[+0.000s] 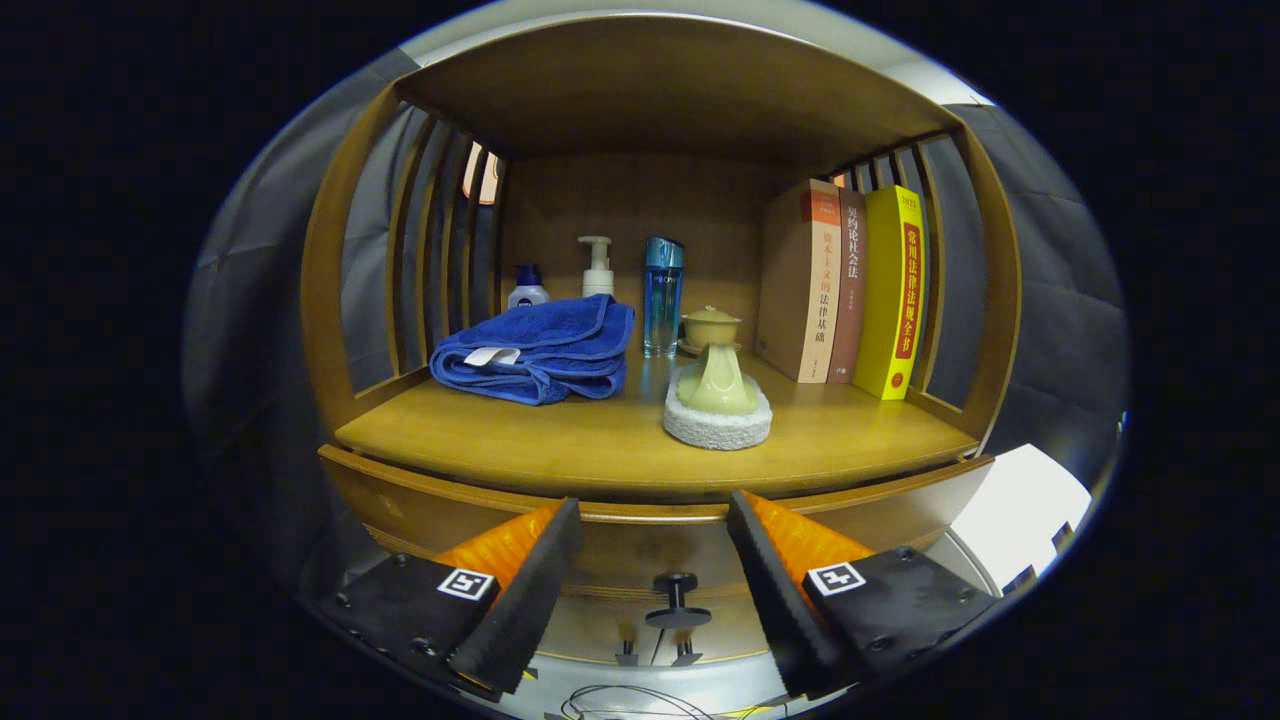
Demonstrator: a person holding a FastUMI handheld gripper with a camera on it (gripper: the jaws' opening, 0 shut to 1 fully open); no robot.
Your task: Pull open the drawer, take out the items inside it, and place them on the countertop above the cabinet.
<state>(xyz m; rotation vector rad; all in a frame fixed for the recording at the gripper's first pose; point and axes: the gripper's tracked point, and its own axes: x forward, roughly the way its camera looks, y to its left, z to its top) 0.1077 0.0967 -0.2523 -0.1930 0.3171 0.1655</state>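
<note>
- The hand-held gripper has its 2 fingers spread wide apart, and nothing is between them.
- Each finger is black with an orange side and carries a small square marker.
- Between the fingers and a little below their tips, the dark knob of the drawer is visible; the fingers do not touch it.
- The drawer front sits flush under the worktop, so the drawer is closed and its contents are hidden.
- On the worktop, just beyond the fingertips, a pale green piece rests on a round white sponge.
- Behind it stand a small lidded cup and a blue bottle.
- To the left lies a folded blue towel, with 2 pump bottles behind it.
- To the right, 3 books stand upright against the slatted side of the cabinet.
</note>
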